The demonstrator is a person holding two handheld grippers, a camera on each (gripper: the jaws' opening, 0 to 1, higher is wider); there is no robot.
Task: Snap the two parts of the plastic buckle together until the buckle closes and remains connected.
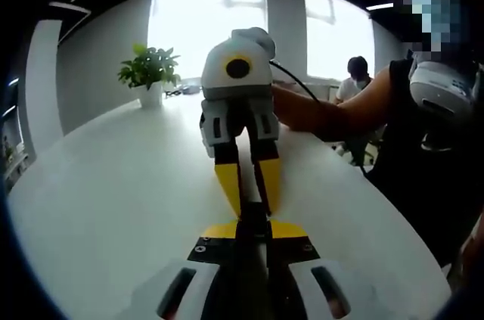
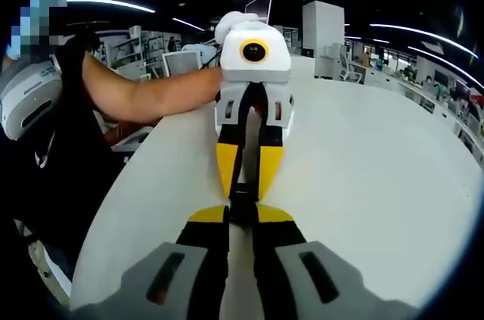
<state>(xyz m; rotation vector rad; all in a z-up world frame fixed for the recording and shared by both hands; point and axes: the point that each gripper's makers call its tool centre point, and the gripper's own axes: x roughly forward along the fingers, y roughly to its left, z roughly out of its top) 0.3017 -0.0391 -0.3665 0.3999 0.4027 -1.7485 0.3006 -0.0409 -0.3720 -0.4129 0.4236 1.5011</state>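
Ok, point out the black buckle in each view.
Left gripper view: buckle lower centre, where the left claw meets the right claw.
Right gripper view: buckle just below centre, between the same two claws.
Shared landmark: the white table beneath them.

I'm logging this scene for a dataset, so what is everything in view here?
black plastic buckle: one, black, clamped between both tools' tips above the table; joined or not, cannot tell
long white table: one, white, under the tools
potted plant: one, green leaves in a white pot, far table end
seated person: one, dark hair, beyond the table
bare forearms: two, one behind each tool
left tool: one, white body, yellow-black jaws, shut on the buckle
right tool: one, same colours, facing it, shut on the buckle
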